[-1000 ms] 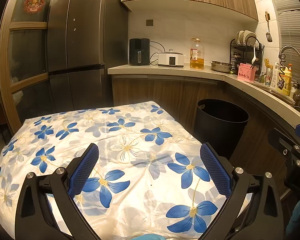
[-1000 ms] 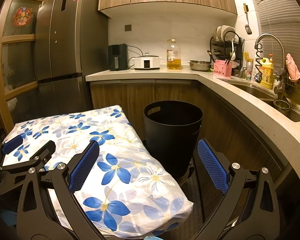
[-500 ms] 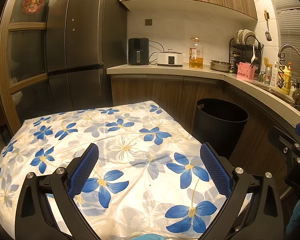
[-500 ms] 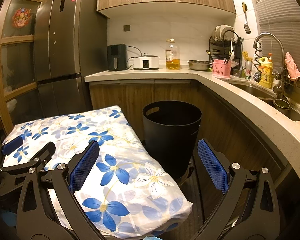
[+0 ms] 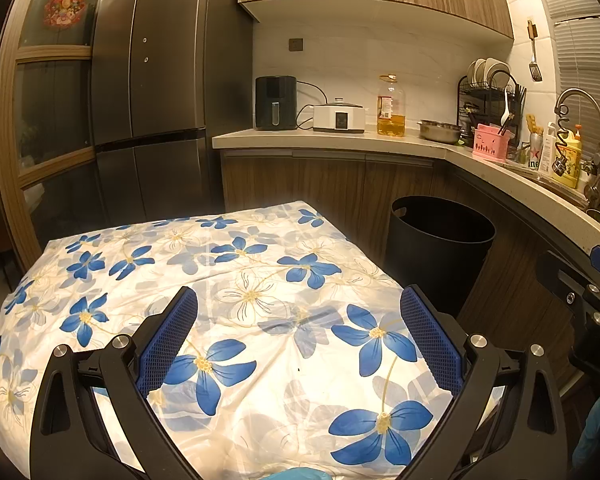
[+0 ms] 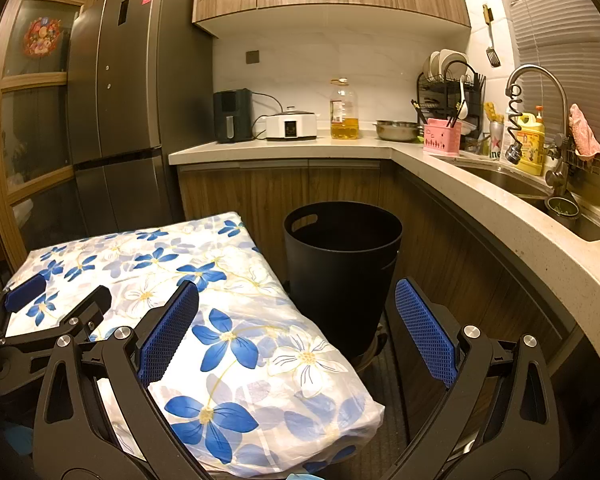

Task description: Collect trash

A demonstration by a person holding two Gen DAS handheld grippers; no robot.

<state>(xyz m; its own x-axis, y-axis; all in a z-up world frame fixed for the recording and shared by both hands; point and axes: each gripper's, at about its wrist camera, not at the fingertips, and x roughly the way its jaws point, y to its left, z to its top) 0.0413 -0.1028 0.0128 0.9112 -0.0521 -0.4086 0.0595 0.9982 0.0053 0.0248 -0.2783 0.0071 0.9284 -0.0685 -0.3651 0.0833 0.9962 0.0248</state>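
Judged as the opening search step: no trash seen on the cloth (image 5: 260, 280) yet. Next move likely calls for scanning out a piece, then carrying it to the bin (image 6: 342, 272). Left gripper (image 5: 298, 340) and right gripper (image 6: 296, 334) both spread wide, empty. Bin just right of the cloth, ahead of the right fingers (image 6: 424, 332).

Bin (image 6: 342, 276) right of table (image 5: 220, 280) — before cabinets (image 6: 280, 196)
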